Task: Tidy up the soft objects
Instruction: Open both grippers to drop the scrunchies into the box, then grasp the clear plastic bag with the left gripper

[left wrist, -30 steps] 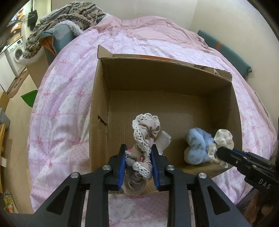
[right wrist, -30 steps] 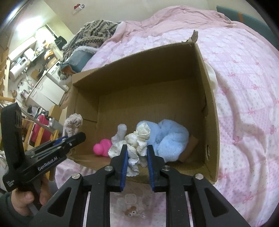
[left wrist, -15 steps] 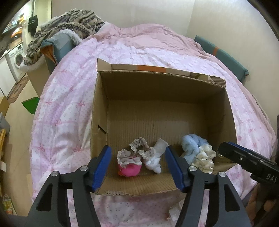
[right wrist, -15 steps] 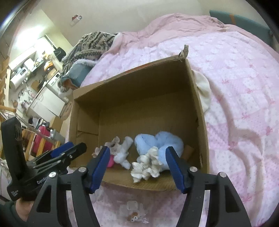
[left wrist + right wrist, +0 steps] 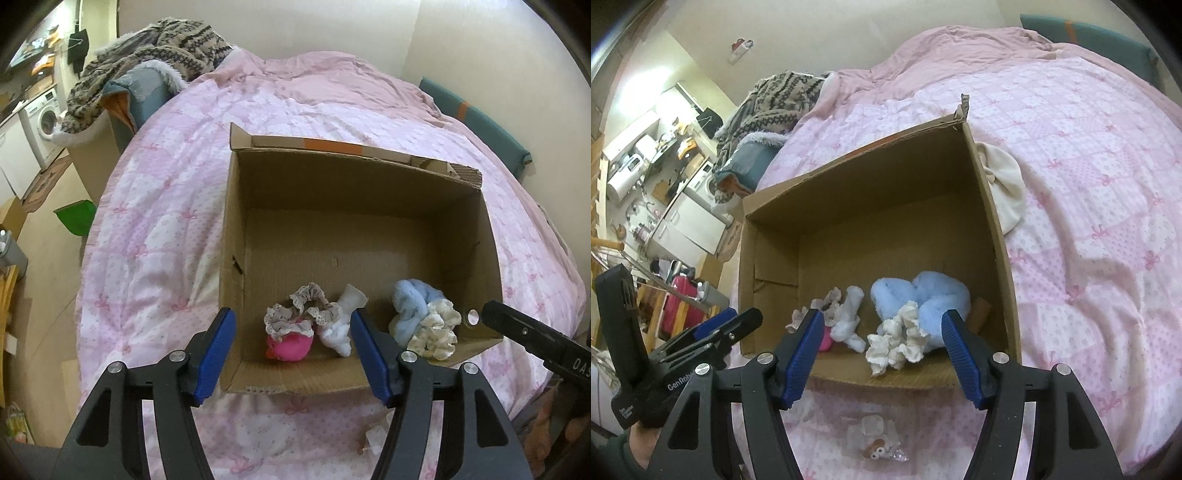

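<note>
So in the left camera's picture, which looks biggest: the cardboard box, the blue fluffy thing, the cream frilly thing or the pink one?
1. Cardboard box, by far.
2. Blue fluffy thing and cream frilly thing: too alike, and overlapping, to rank.
3. Pink one, partly covered by a frilly scrunchie.

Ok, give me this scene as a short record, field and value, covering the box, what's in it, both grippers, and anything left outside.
container: cardboard box on the pink bed cover, open top
inside, left group: beige lace scrunchie, pink toy, white sock
inside, right group: blue fluffy cloth, cream scrunchie
left gripper: open, empty
right gripper: open, empty
outside box: cream cloth by its right wall; small clear packet in front
</note>
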The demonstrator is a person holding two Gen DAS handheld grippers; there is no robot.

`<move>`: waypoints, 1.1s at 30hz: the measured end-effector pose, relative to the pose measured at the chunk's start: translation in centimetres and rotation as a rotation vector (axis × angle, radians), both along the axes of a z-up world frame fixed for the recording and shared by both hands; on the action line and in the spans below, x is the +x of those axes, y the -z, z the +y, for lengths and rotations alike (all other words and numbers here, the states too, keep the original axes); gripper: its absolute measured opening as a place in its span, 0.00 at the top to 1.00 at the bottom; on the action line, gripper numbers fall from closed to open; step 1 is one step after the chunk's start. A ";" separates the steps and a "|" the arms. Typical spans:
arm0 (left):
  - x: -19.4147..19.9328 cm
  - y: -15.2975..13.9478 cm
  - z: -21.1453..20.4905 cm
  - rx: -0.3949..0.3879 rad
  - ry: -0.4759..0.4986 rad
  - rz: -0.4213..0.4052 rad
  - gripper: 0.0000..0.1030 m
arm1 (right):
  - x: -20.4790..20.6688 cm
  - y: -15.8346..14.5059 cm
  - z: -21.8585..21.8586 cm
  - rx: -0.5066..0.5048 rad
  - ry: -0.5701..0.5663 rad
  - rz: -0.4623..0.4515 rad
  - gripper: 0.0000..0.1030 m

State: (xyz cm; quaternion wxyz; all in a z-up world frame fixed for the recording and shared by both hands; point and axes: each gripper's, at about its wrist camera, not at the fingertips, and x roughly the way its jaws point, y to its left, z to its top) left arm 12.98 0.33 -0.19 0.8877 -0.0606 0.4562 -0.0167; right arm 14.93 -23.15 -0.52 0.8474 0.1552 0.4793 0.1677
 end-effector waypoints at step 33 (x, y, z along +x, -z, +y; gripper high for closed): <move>-6.6 4.0 -2.1 -0.056 0.046 0.185 0.40 | -5.4 4.1 -1.3 -0.032 0.098 0.257 0.33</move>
